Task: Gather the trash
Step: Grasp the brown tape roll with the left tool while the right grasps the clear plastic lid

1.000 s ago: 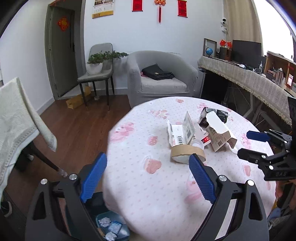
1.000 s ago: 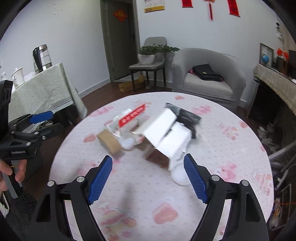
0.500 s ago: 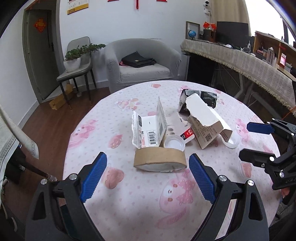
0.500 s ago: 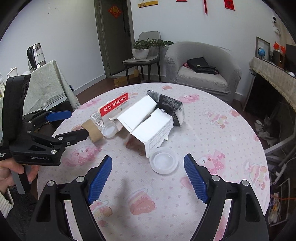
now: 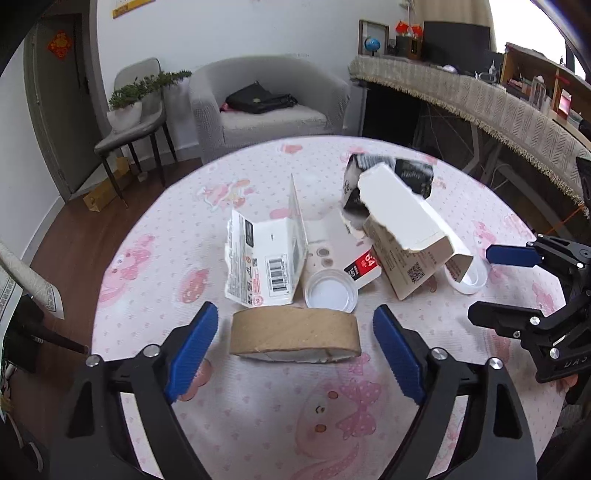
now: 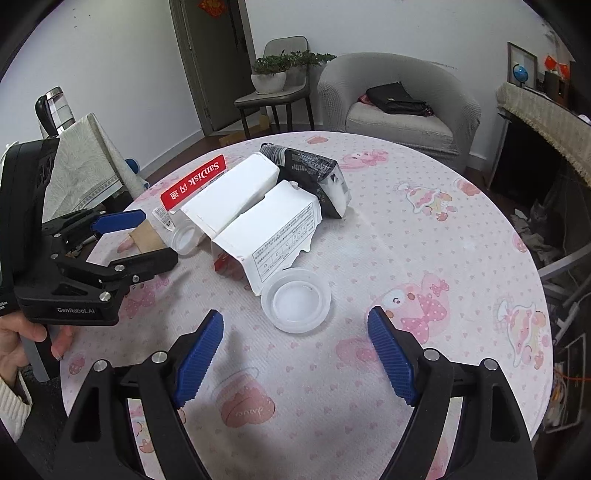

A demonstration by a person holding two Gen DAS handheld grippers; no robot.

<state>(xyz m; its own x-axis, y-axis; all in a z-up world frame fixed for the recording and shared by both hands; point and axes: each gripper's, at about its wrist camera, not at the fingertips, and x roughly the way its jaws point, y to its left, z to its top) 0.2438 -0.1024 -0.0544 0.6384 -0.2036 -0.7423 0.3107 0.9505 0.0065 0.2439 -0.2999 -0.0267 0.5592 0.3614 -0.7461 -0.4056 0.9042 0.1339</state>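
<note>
Left hand-held gripper (image 5: 293, 349), marked "GenRobot.AI", hovers with jaws closing around but clear of the brown cardboard tape ring (image 5: 294, 335) on the pink-patterned round counter (image 5: 369, 424). Right hand-held gripper (image 6: 295, 354) hangs wide apart, empty, near the clear round plastic lid (image 6: 295, 300). Beside lies a red "SanDisk" card (image 6: 194, 181).

Both views evenly lit by soft daylight, brightest at the blown-out window (image 5: 517, 22) top right of the left wrist view; shadows on the tablecloth (image 6: 406, 236) are faint. Strong fisheye bend with dark vignette in all corners. Centre is sharp, edges slightly soft, no obvious motion blur.
</note>
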